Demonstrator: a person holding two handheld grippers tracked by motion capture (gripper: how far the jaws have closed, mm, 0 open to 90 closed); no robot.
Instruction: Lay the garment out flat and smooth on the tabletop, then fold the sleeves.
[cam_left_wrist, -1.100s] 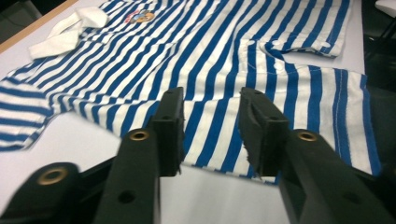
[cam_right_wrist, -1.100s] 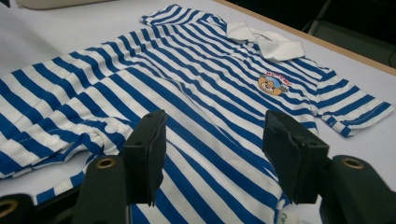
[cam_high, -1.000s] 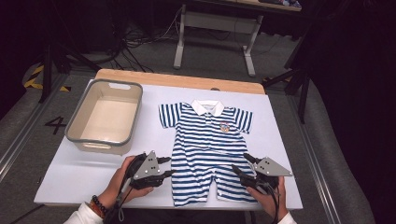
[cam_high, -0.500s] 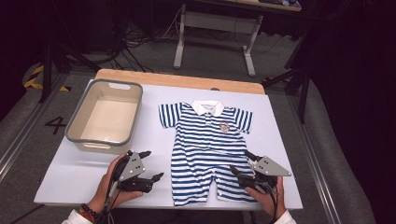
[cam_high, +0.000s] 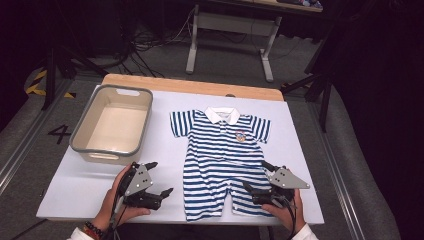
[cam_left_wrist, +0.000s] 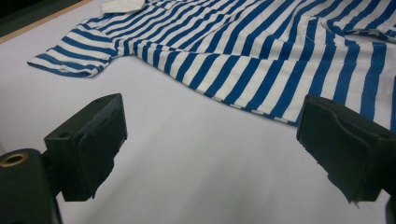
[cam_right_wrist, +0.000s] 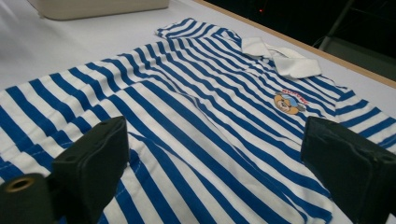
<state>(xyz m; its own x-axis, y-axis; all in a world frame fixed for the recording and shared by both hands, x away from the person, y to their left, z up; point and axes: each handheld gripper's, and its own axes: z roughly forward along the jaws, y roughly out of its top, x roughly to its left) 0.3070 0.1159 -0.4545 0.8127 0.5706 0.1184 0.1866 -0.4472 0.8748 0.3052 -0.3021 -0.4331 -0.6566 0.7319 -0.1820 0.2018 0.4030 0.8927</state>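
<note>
The left gripper (cam_high: 159, 178), jaws just spread wide with only bare table (cam_high: 80, 175) between them, sits beside the striped romper (cam_high: 222, 160). The right gripper (cam_high: 256, 177), also freshly opened, rests over its lower right leg. A grey tub (cam_high: 111, 125) stands well apart.

Empty beige tub (cam_high: 112, 125) on white table (cam_high: 75, 175) — cables beyond
</note>
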